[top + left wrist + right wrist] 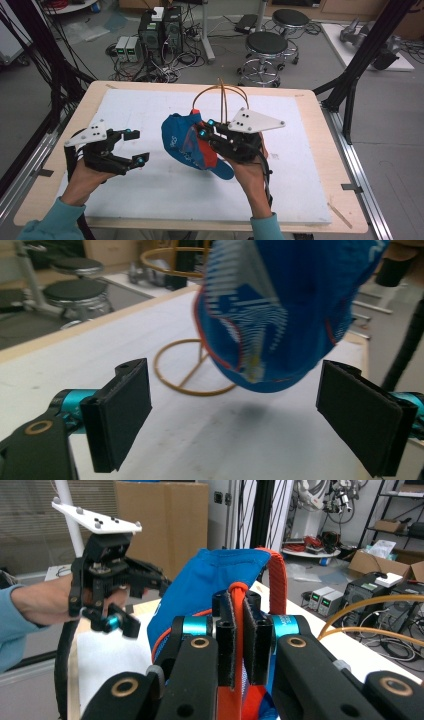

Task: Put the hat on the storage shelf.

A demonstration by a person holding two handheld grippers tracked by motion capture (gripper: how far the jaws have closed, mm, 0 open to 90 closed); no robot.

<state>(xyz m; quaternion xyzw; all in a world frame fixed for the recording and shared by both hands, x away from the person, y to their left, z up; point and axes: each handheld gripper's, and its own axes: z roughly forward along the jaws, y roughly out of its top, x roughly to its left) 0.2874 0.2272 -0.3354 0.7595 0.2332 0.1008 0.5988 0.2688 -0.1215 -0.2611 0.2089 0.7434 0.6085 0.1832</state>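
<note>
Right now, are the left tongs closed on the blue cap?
No, in the left gripper view the left tongs stand wide open, and the cap hangs beyond them without touching either pad.

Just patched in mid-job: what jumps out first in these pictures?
The blue cap stands out first, held up off the white mat near the table's middle, with the right gripper shut on its orange edge. To its left the left gripper hangs open, apart from the cap. Behind the cap stands a gold wire stand with a ring base on the mat.
</note>
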